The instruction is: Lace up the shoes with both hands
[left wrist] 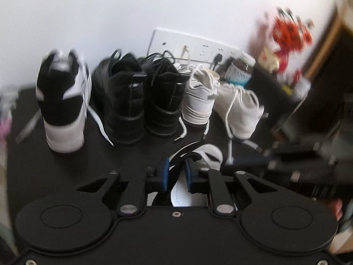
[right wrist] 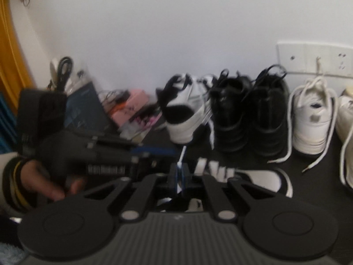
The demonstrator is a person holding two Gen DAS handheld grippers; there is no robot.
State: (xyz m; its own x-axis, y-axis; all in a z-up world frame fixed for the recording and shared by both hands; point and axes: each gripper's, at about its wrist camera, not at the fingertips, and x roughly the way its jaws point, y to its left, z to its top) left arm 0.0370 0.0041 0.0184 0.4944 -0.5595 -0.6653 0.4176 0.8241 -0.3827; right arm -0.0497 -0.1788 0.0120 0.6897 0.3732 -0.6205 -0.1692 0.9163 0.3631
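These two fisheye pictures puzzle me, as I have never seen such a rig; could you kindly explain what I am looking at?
No robot is here: a person holds a hand-held two-finger tool in each hand, and each tool carries a camera looking forward along its fingers. One picture is from the left gripper, the other from the right gripper.

On the dark table, along the white wall, stand a black-and-white sneaker, a pair of black shoes and a pair of white sneakers with loose laces. Close in front lies the black-and-white shoe being laced.

The right gripper is shut on a white lace tip. The left gripper's fingers stand slightly apart above that shoe; the blur hides whether they pinch anything. In the right view the person's hand holds the left tool.
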